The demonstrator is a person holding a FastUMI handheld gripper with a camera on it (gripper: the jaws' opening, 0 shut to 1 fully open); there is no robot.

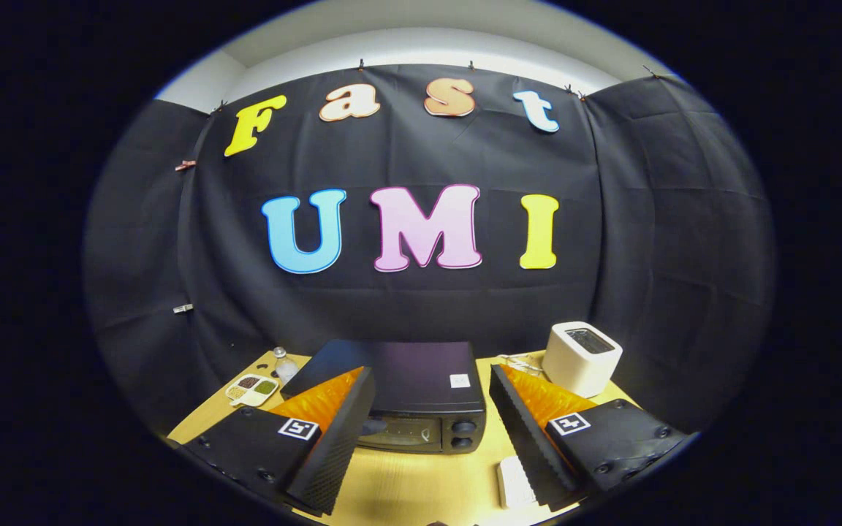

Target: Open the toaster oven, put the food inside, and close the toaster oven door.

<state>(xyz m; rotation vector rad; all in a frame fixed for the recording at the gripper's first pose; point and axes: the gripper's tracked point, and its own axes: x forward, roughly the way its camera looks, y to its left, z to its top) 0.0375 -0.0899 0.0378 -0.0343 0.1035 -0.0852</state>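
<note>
Worktop of pale wood carries everything in the booth. At its far left corner lies a small divided dish with several fillings, and just behind it stands a small clear bottle. Next comes the toaster oven, dark and boxy, in the middle of the worktop with its door closed; two round knobs sit one above the other on the right side of its front.

The hand-held gripper is held above the near part of the worktop with its fingers spread wide and nothing between them. The toaster oven stands just ahead of the fingers, in the gap between them, and the left finger hides part of its front.

Close beside the right finger, on the worktop, lies a small whitish piece of food. Beyond the right finger, at the far right corner, stands a white toaster with a slot on top, apart from the toaster oven.
</note>
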